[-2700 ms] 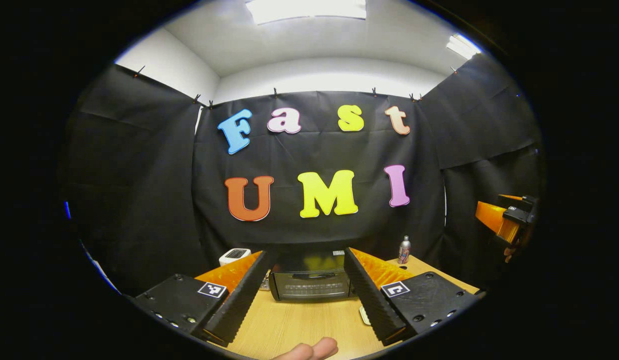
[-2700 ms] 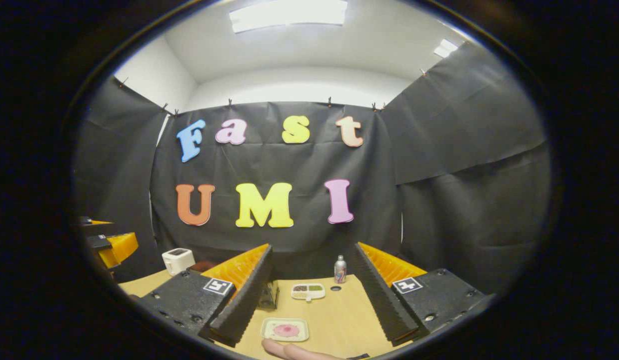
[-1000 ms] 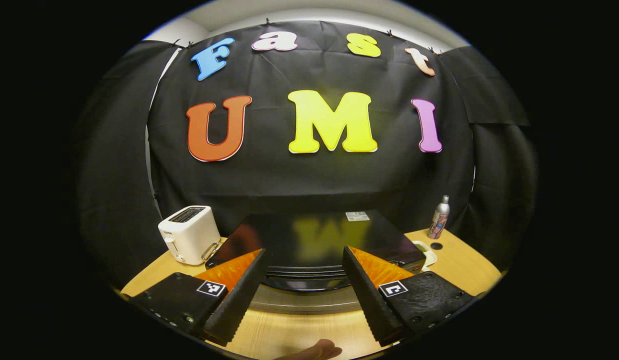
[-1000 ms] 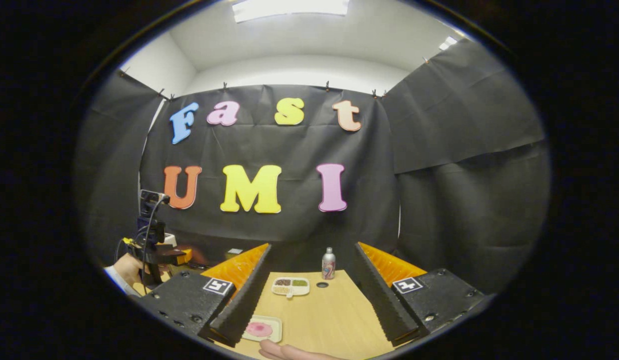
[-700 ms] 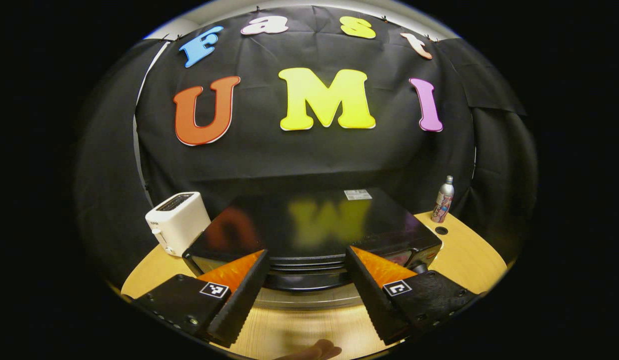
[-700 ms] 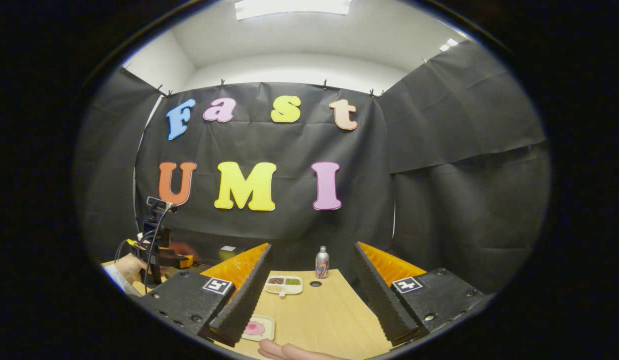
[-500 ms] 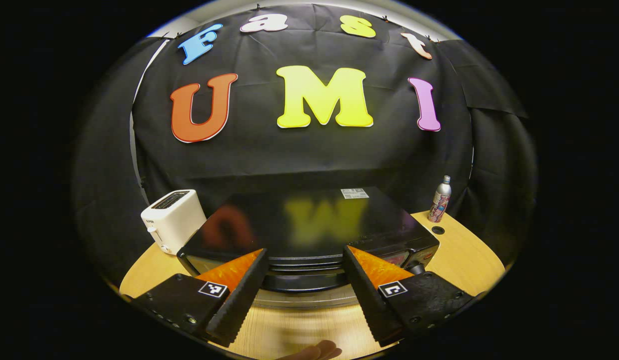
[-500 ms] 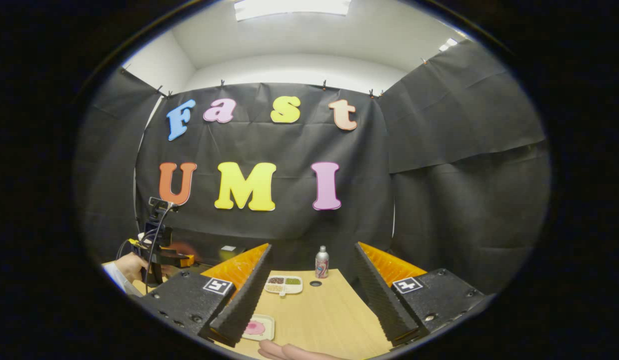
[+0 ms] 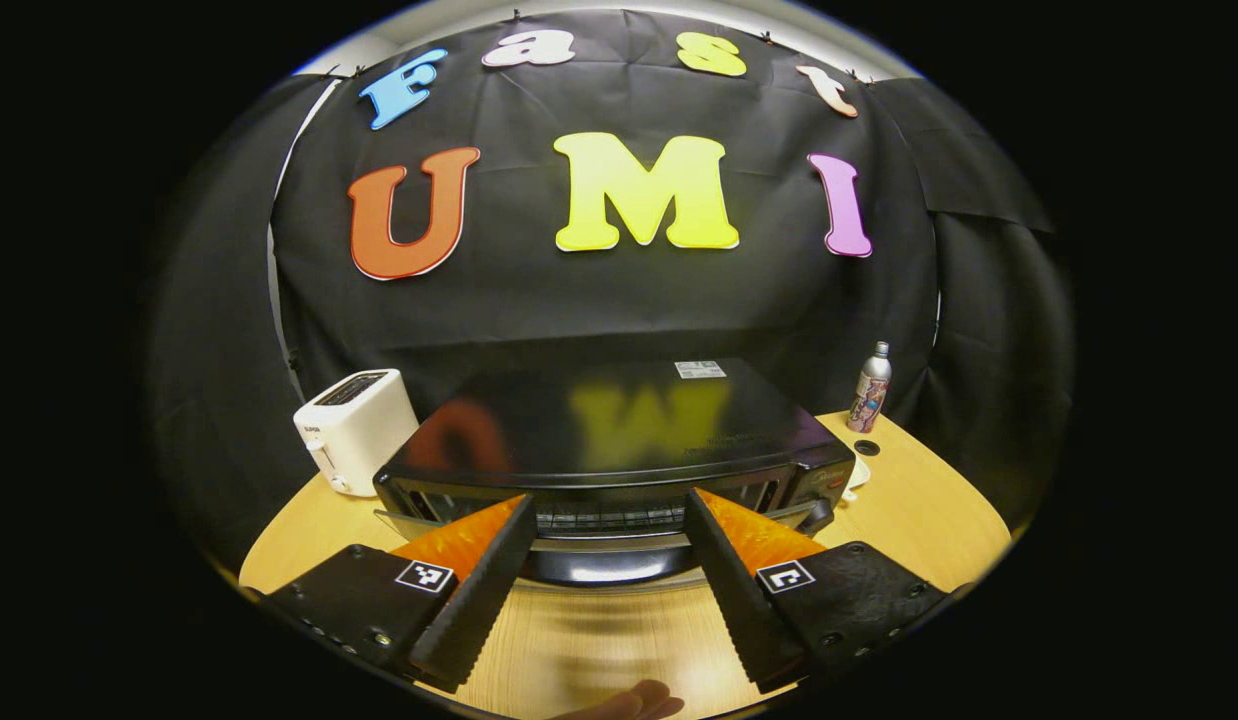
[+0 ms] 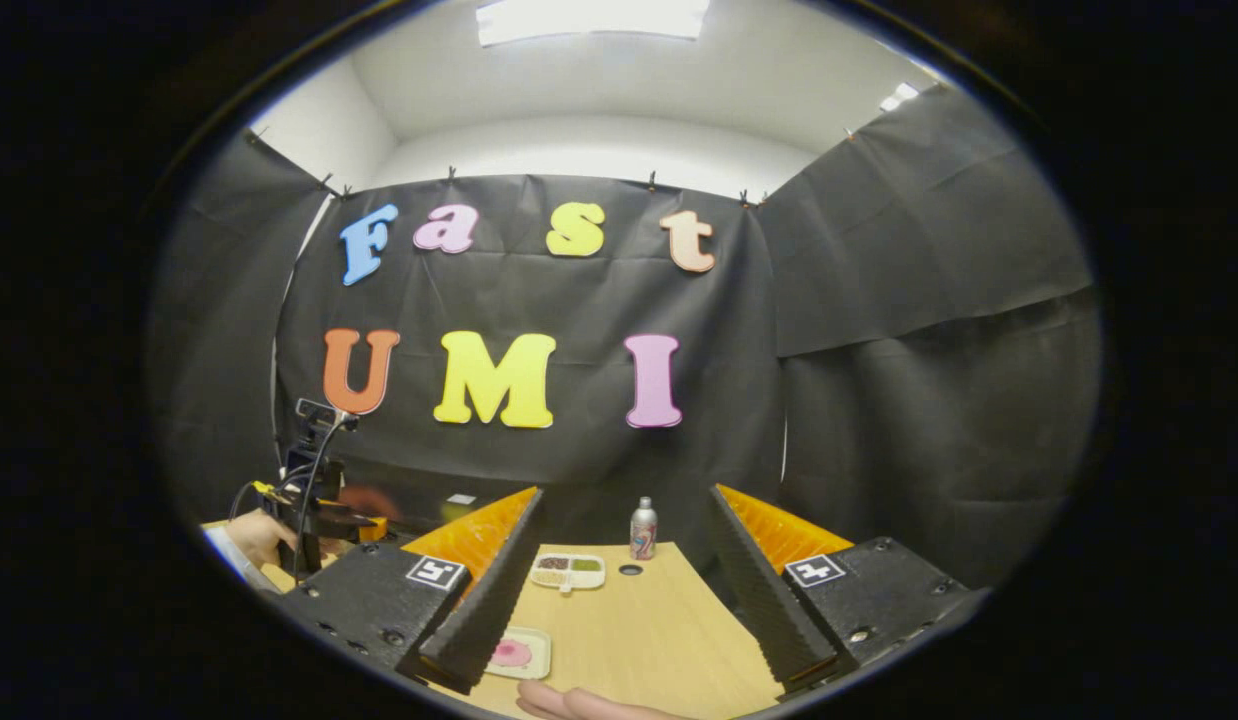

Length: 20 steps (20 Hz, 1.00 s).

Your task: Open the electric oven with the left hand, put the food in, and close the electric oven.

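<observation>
Electric oven: black, centre of wooden table, door tipped slightly ajar at top, its handle between my left gripper fingers, which stand spread; contact w/ handle: can't tell.

Left to right, left gripper view: white toaster just beside oven's left; oven; spray bottle at far right, by wall.

Right gripper view: my left hand at left edge; food plate w/ pink item near table's front edge; divided dish behind it; my right gripper spread wide, nothing in it.
</observation>
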Motion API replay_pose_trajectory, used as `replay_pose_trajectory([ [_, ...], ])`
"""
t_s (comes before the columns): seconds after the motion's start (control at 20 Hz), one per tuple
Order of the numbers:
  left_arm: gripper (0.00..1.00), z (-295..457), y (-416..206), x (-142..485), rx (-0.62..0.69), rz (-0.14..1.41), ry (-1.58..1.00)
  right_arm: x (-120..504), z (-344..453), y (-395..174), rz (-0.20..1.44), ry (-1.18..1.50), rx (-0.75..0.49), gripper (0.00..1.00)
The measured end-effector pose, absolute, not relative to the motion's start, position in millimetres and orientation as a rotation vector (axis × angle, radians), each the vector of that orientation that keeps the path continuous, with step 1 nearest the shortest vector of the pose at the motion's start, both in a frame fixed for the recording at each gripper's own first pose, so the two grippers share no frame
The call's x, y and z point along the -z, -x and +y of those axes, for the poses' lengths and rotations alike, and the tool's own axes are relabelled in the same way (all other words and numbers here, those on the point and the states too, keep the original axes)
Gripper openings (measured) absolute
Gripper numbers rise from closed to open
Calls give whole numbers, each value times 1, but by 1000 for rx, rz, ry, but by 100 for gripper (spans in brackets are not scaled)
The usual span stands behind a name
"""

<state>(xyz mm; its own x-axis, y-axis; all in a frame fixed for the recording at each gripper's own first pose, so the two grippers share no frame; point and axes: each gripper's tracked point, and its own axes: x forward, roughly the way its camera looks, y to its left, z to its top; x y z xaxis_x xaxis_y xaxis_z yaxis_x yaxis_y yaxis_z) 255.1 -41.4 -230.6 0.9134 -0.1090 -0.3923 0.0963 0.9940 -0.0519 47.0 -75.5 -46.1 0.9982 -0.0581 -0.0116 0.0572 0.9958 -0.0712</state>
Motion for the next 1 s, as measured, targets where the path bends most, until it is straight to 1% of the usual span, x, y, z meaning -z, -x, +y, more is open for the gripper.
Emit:
replay_pose_trajectory([
  [0.2, 94, -41, -234, 241, 102, 409, 33, 45, -72, -39, 14, 65, 55, 97],
  [0.4, 94, -34, -205, 295, 85, 512, 51, 41, -70, -30, 6, 71, 54, 97],
  [0.55, 94, -40, -187, 322, 106, 569, 54, 37, -67, -26, -3, 78, 50, 97],
  [0.75, 95, -42, -173, 334, 109, 612, 35, 39, -62, -24, 2, 82, 40, 97],
  [1.0, 95, -47, -149, 353, 130, 748, 49, 44, -61, -24, 13, 77, 37, 97],
])
